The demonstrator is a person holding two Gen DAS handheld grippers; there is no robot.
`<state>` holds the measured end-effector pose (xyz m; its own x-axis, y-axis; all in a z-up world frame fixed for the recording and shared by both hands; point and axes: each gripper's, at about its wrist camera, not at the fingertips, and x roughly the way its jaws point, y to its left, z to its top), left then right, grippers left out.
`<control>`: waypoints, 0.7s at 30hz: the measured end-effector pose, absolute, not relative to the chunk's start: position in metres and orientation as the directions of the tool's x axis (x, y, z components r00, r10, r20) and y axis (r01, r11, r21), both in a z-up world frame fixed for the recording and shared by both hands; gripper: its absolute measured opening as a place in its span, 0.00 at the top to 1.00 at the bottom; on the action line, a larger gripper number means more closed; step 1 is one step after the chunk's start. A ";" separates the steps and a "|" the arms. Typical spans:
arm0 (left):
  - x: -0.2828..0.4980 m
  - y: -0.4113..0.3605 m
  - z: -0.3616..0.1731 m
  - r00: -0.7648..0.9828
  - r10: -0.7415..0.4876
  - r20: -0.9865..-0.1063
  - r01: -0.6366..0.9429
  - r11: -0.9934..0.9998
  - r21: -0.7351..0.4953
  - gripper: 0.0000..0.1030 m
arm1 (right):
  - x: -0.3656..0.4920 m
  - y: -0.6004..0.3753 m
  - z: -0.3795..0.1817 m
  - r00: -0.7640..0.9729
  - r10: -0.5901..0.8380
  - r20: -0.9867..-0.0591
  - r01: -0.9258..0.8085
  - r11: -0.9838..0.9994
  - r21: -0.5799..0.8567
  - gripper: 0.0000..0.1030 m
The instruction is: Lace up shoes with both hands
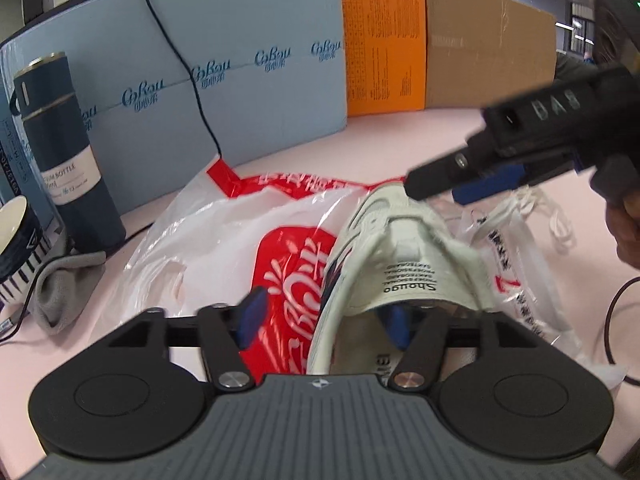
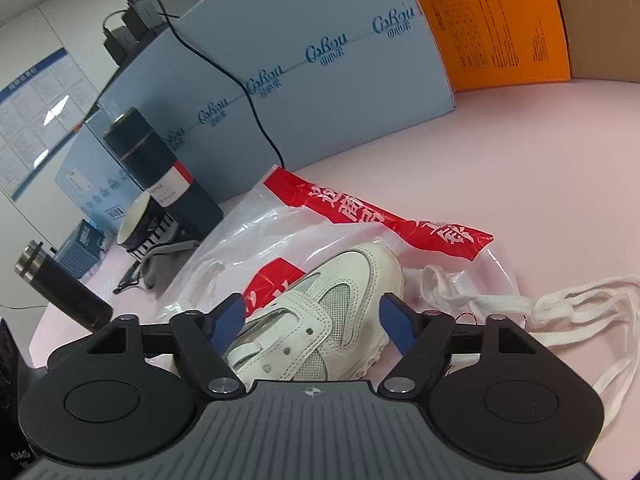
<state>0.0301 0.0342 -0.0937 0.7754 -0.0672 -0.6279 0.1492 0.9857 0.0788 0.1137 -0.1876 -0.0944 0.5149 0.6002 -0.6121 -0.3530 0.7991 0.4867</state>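
Shoe [image 2: 320, 320], white, lying on a red-and-white plastic bag [image 1: 224, 240] on the pink table [image 2: 540, 152], with its empty eyelets showing and its toe toward the blue board [image 2: 320, 92] at the back. Its long axis runs away from both cameras, heel nearest the left gripper [image 1: 324, 320], toe farthest.

The left gripper sits at the heel opening. Its jaws stand apart, one pad out over the bag, the other down inside the collar under the raised tongue [image 1: 424, 276]; the pads do not appear to press on anything, though the inner pad is partly hidden, so contact there cannot be ruled out.

The right gripper [image 2: 314, 322] straddles the shoe's midsection from the side, jaws wide and holding nothing, the upper lying between the pads without touching them.

The lace [image 2: 532, 308], a loose white tangle, lies on the table and the bag's edge to the right of the shoe, beside the right gripper and well apart from the left. By this judgement the right hand is the nearer one to fetch it, reaching rightward, while the left steadies the heel.

The right wrist view shows the eyelet row, the toe and the whole lace. The left wrist view shows the printed underside of the tongue, the shoe's interior and the right gripper [image 1: 452, 188] hovering over the toe, but only a blurred corner of the lace.
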 end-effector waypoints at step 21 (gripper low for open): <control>0.045 0.042 -0.082 0.817 -0.134 -0.561 0.095 0.991 -0.099 0.91 | 0.130 -0.242 -0.168 0.528 0.720 -0.451 0.000 0.531 0.848 0.01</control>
<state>0.0454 0.0423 -0.0818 0.8169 -0.1343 -0.5610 0.0949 0.9906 -0.0989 0.1297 -0.2421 -0.1678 0.5275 0.7199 -0.4511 0.0005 0.5308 0.8475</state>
